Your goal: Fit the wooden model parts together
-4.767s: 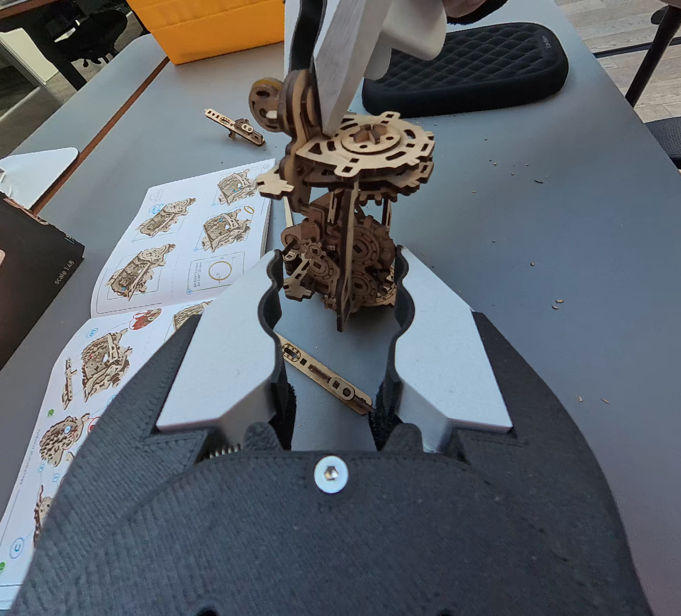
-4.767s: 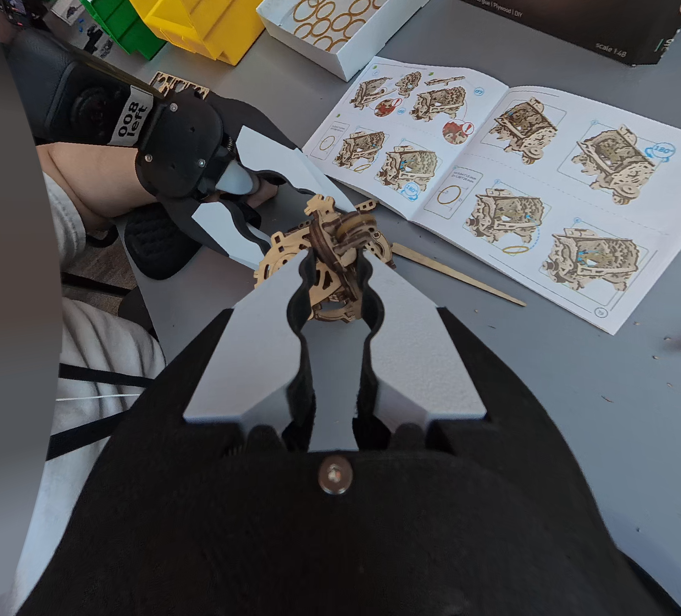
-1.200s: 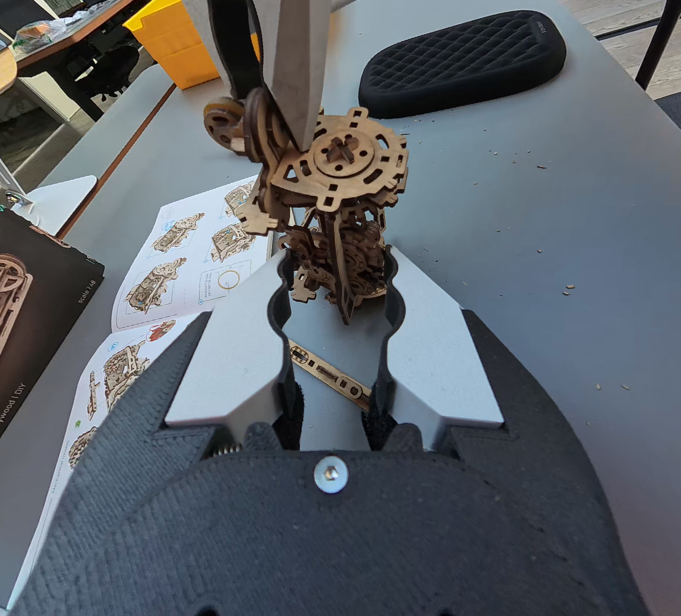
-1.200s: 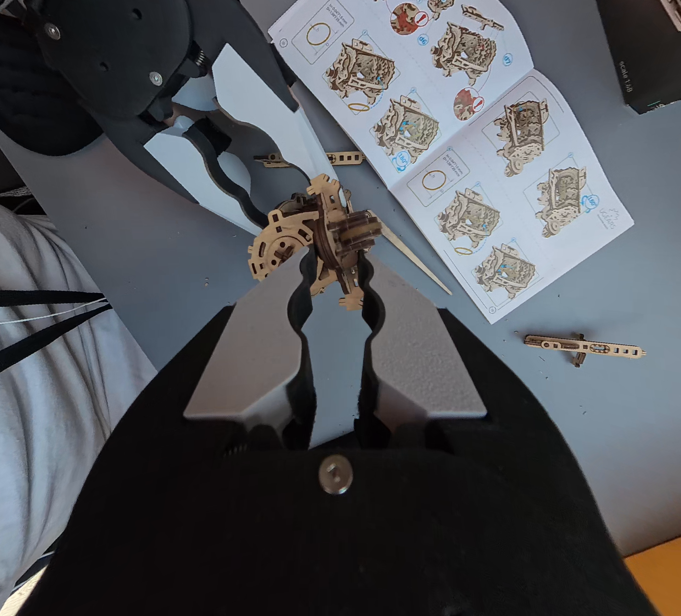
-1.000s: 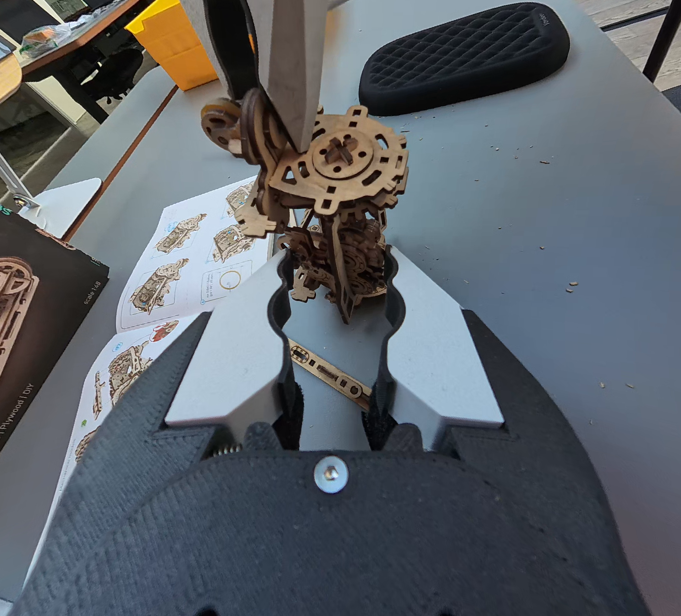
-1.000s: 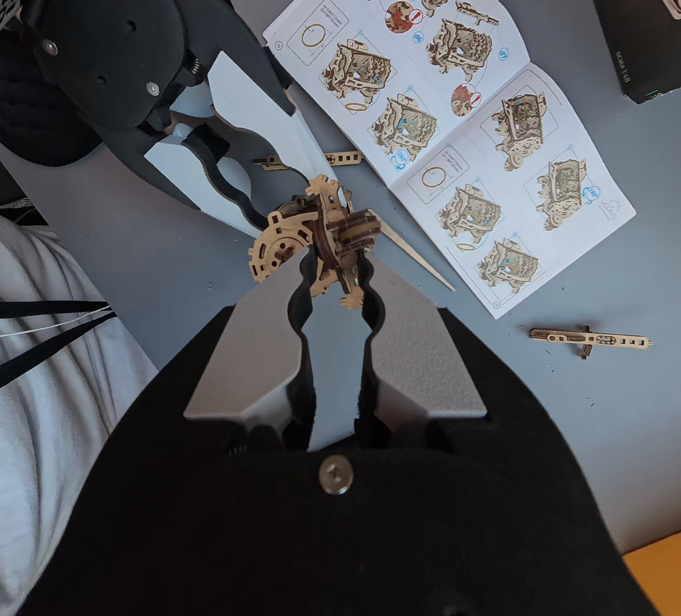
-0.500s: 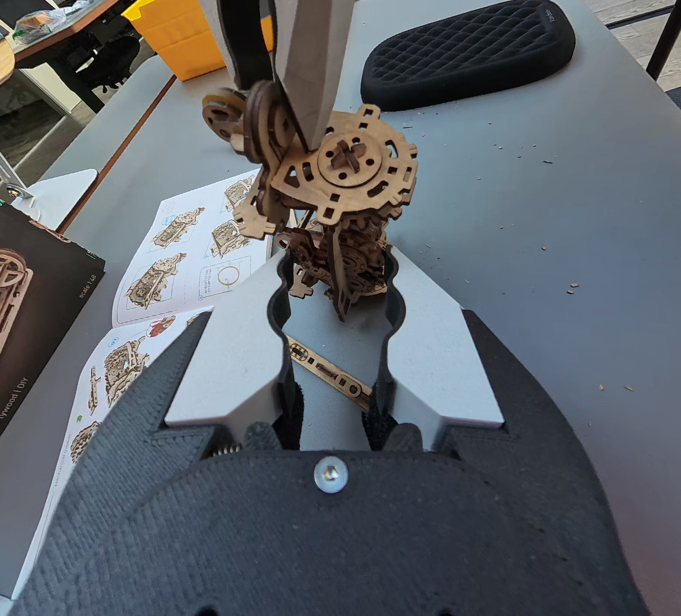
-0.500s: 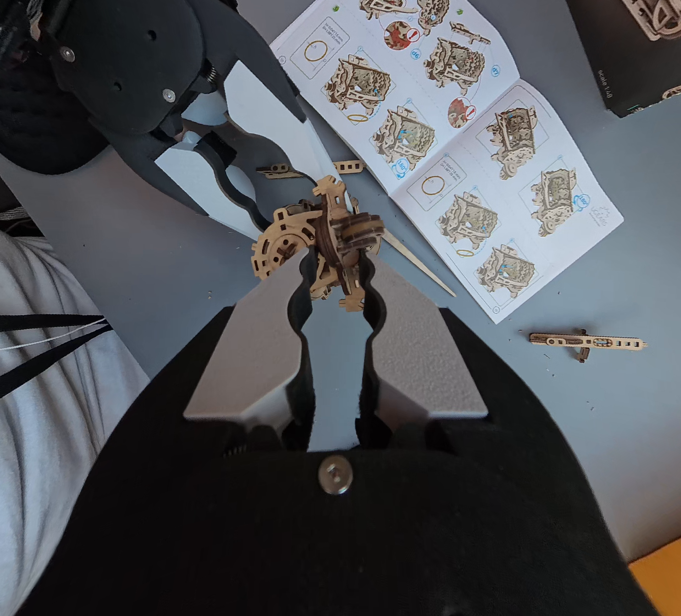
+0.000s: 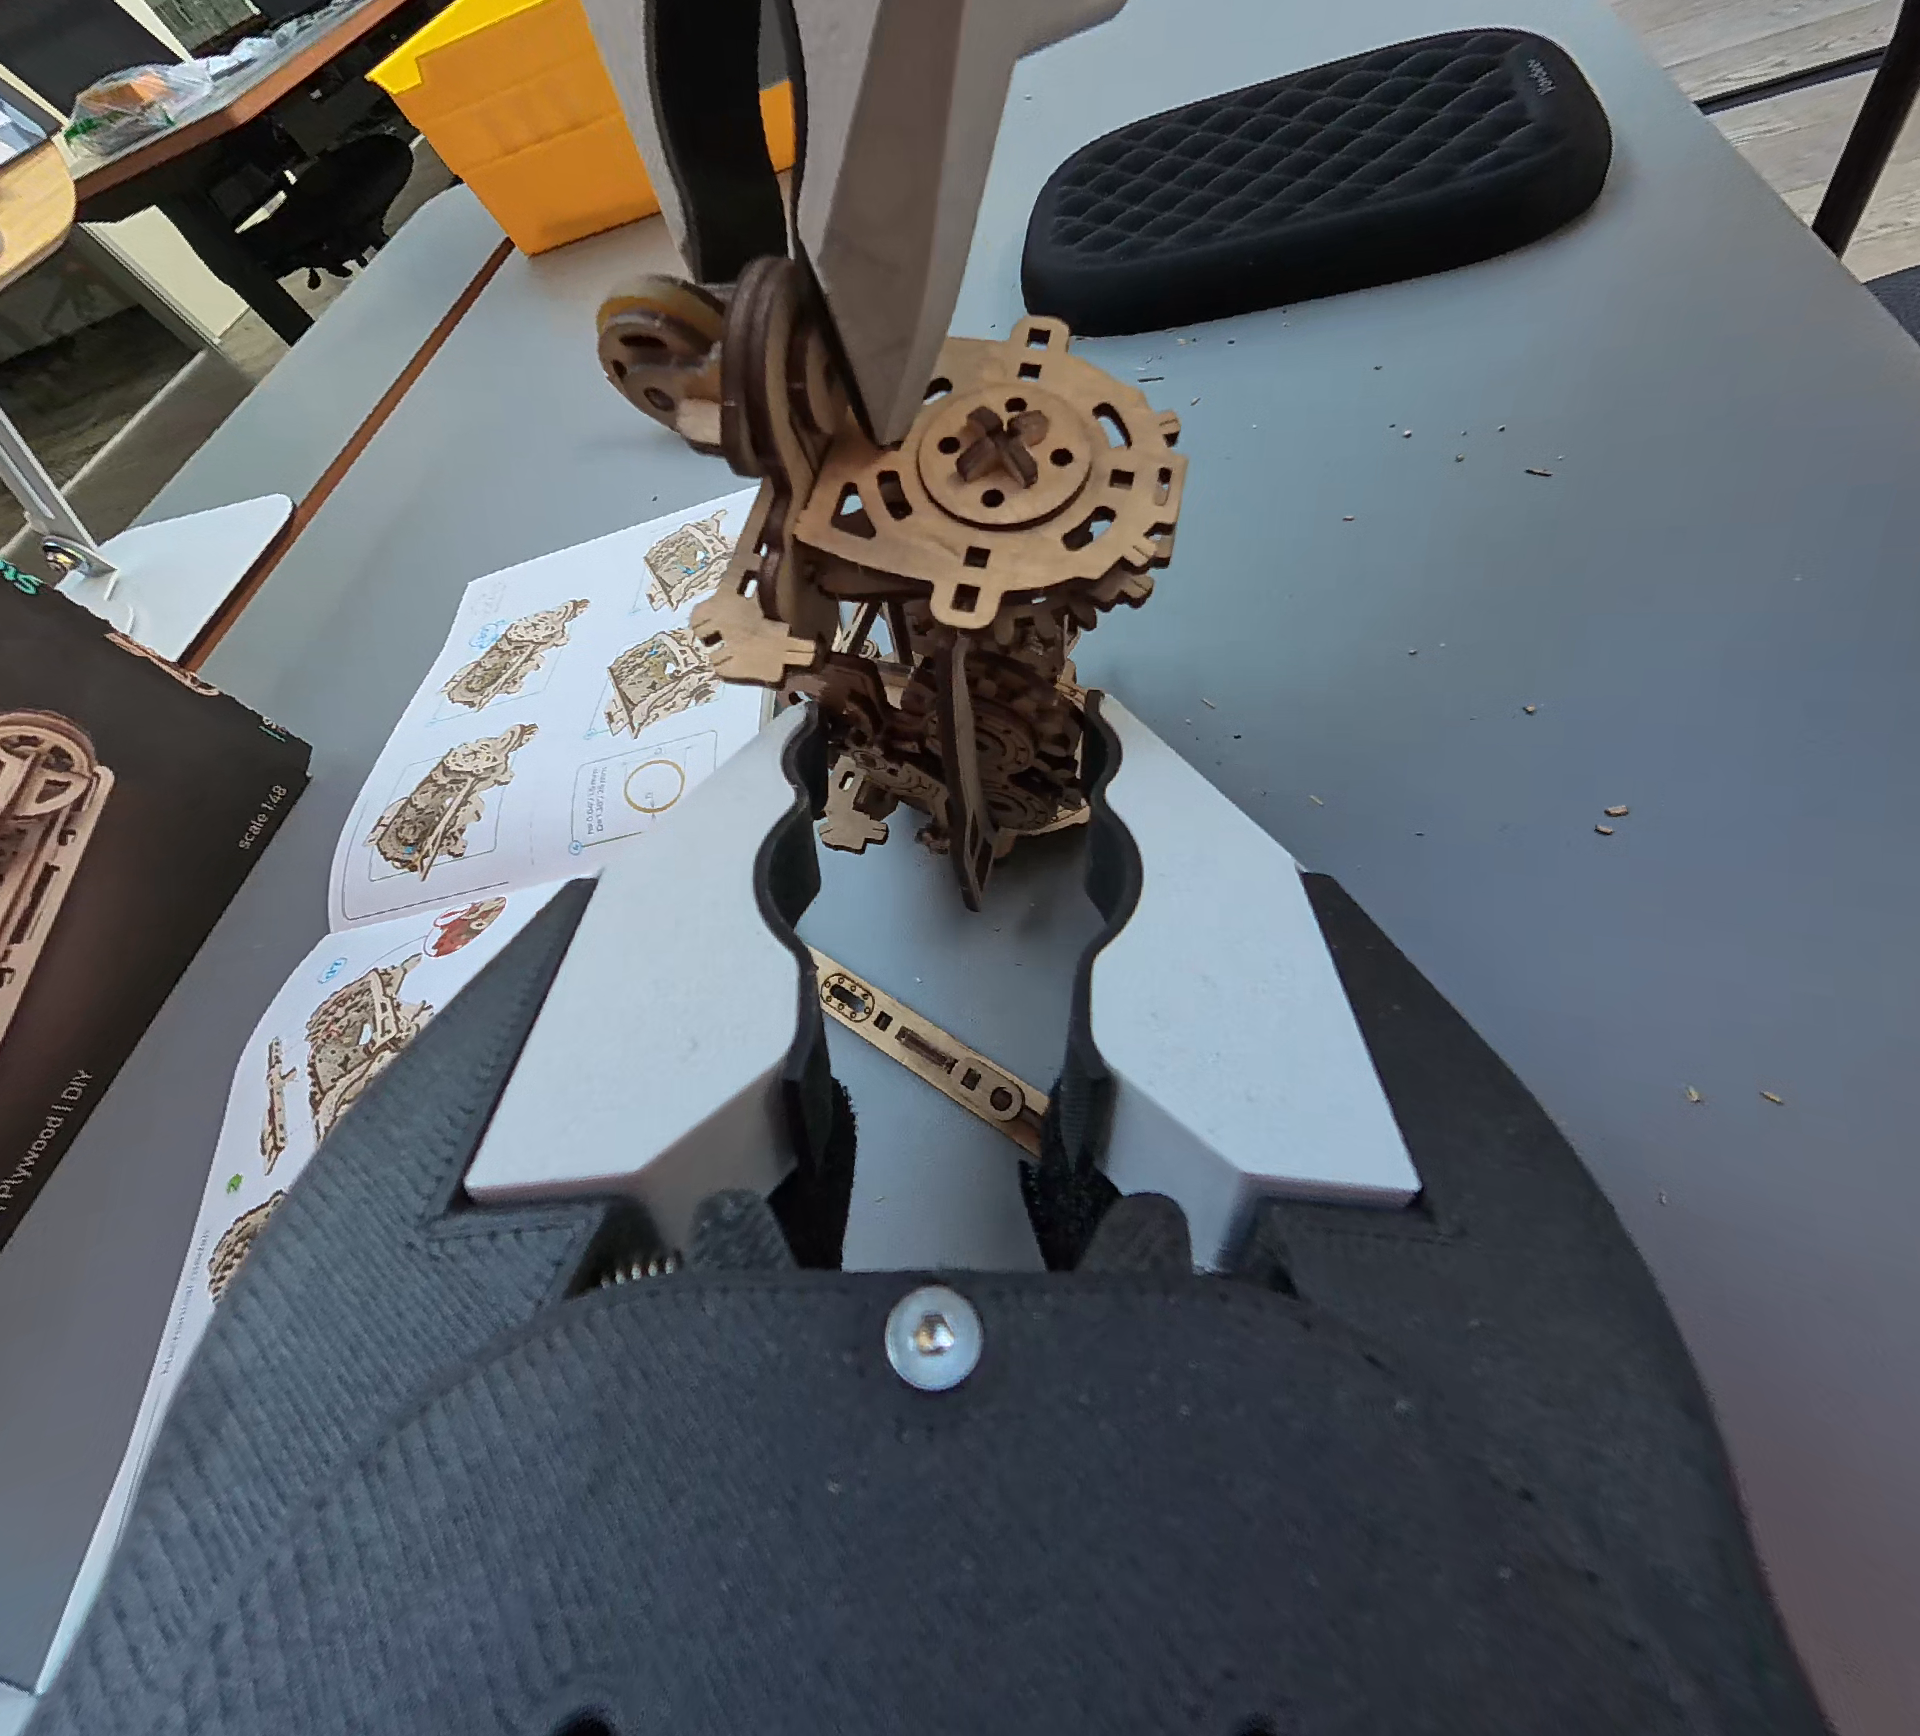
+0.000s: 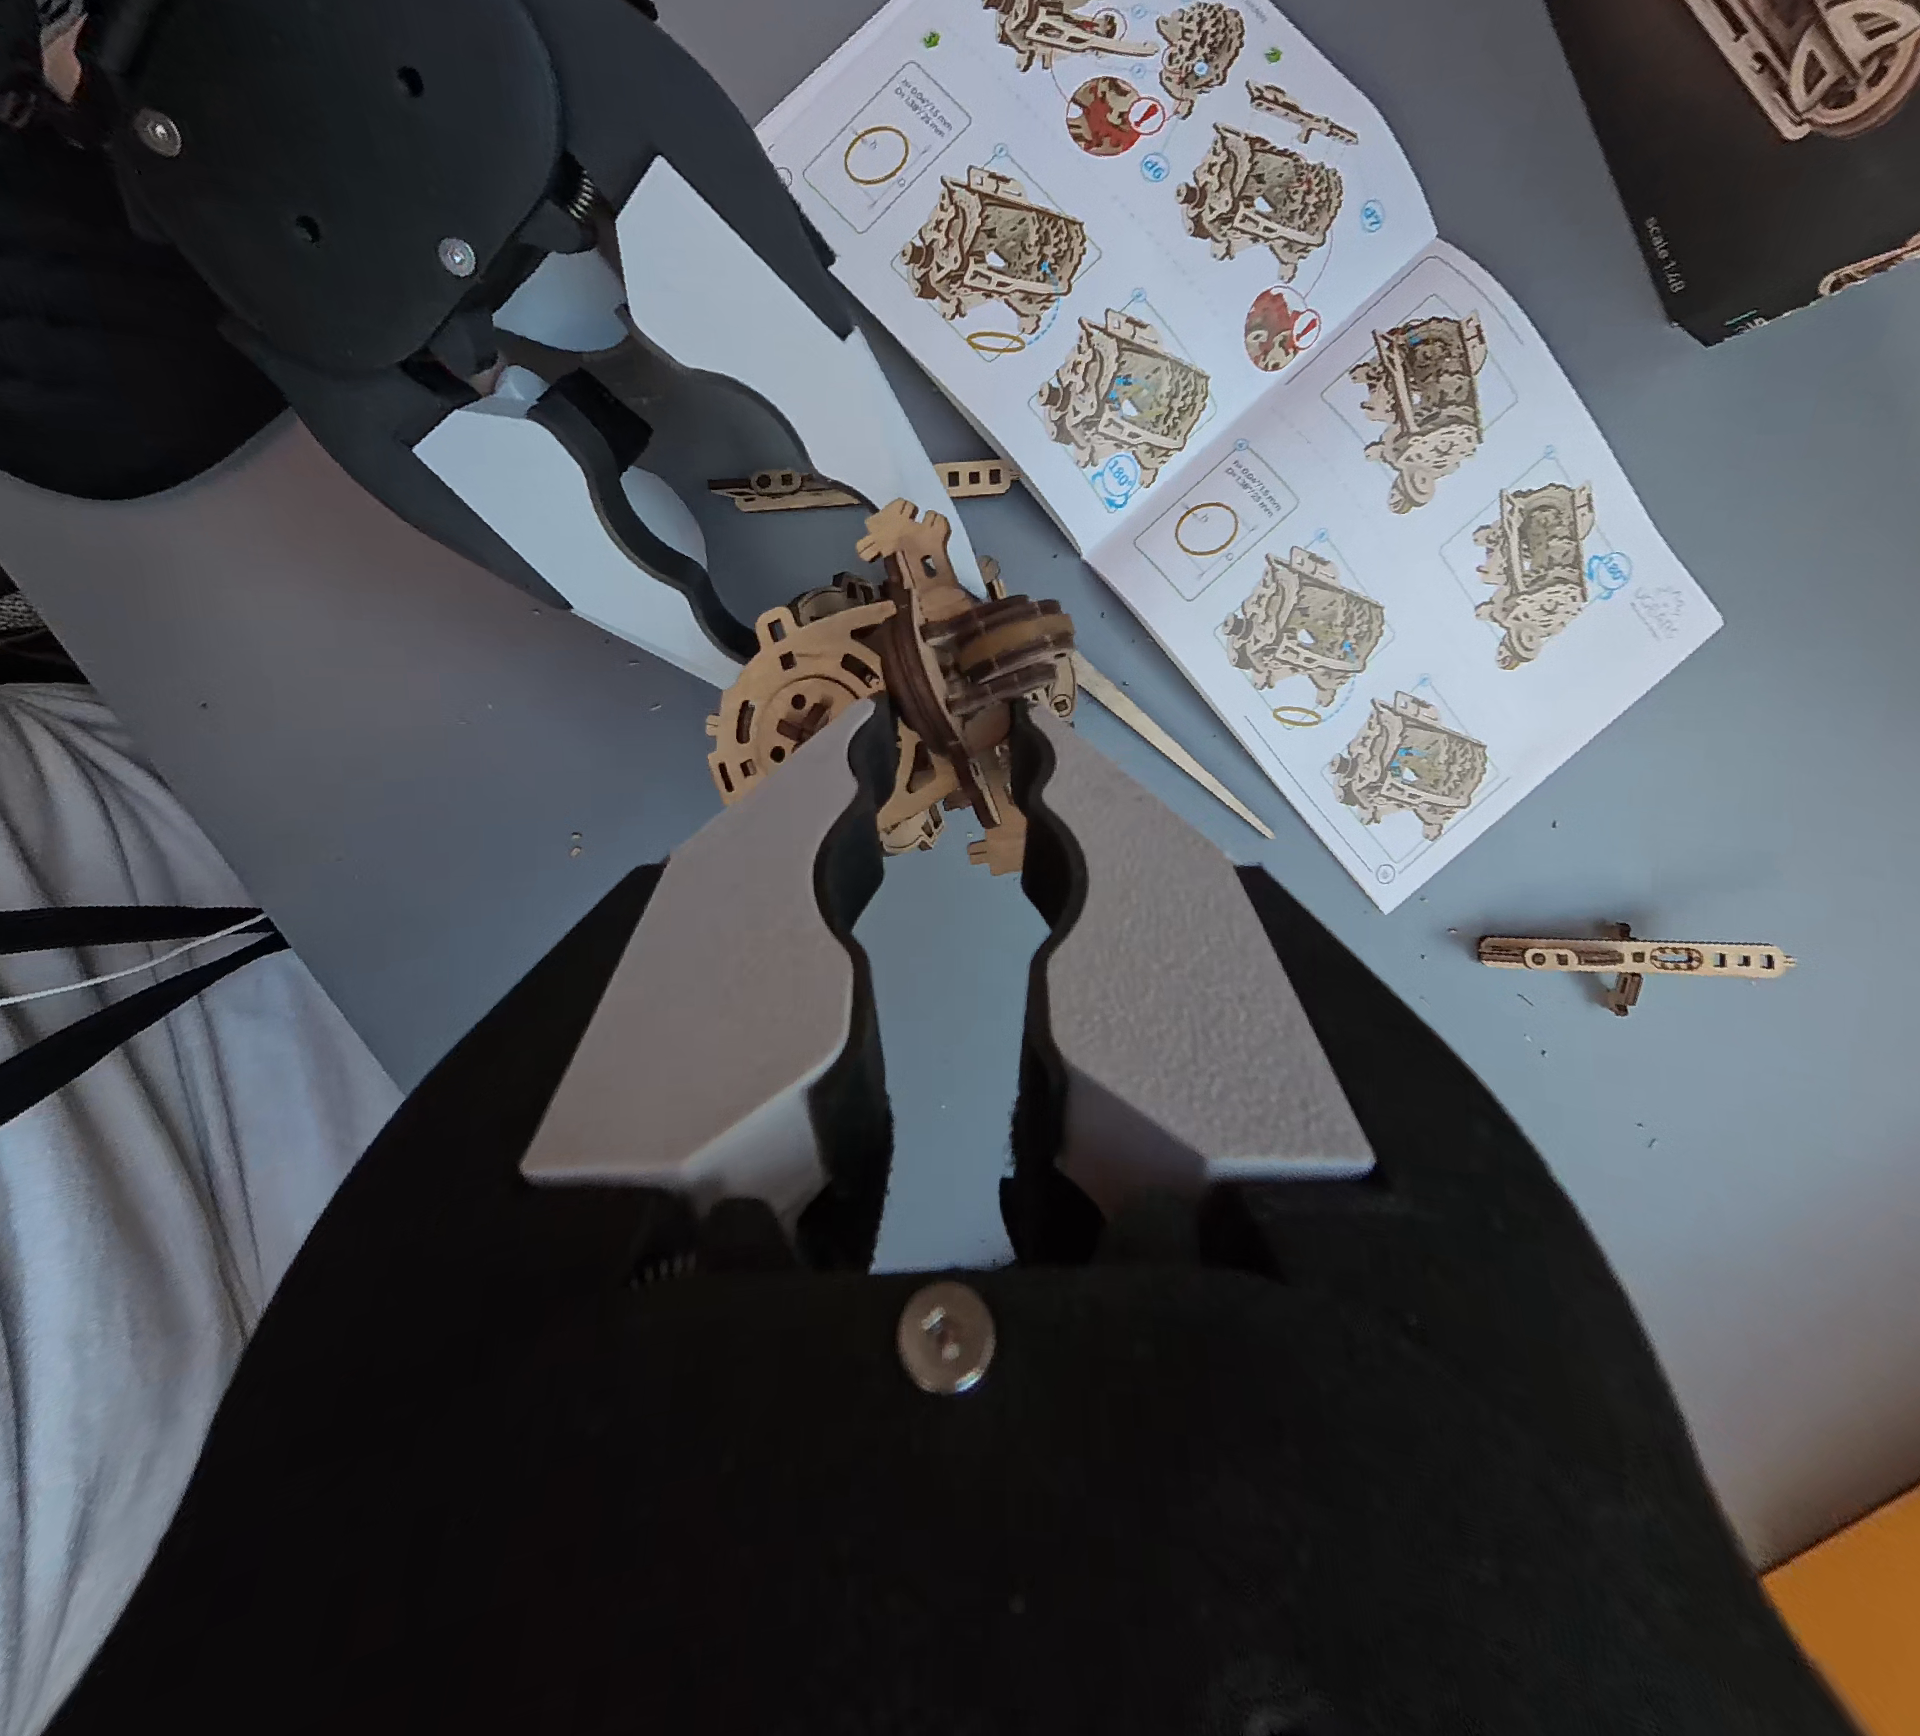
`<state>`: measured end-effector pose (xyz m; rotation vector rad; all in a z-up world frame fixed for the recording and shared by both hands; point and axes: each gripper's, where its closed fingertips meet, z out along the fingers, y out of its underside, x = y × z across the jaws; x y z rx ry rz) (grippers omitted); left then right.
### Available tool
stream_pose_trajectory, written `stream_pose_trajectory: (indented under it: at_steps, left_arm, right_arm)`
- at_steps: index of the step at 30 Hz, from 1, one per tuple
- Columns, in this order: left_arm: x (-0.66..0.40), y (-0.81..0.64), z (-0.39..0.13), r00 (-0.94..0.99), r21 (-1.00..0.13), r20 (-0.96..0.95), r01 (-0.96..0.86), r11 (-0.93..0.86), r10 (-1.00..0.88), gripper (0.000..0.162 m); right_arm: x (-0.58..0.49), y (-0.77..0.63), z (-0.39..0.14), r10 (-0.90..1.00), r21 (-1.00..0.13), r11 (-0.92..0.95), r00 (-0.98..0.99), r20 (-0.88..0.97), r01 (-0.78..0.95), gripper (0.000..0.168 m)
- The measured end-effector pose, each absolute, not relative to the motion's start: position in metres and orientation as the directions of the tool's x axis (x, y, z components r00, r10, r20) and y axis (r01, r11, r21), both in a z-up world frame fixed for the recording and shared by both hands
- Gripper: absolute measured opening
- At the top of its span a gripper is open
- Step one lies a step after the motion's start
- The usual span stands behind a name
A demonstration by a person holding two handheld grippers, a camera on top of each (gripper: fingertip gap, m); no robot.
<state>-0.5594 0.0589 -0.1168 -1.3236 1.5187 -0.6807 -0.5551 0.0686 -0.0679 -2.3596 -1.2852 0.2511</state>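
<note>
Held up over the table (image 9: 1455, 751), model (image 9: 966, 585) pinched low by left gripper (image 9: 951, 751) and high by right gripper (image 10: 951, 741), so could snap thin bits or pop apart if squeezed or twisted too hard.
</note>
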Motion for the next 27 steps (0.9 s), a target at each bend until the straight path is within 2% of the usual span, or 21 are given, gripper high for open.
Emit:
stream_pose_trajectory:
  at_steps: [27]
  left_arm:
    - [-0.5601,0.0575,-0.1149,0.063,-0.88,-0.308,-0.399,0.259,-0.949,0.047]
  right_arm:
    - [-0.5548,0.0717,-0.0704,0.798,-0.5,-0.515,0.602,0.016,0.696,0.02]
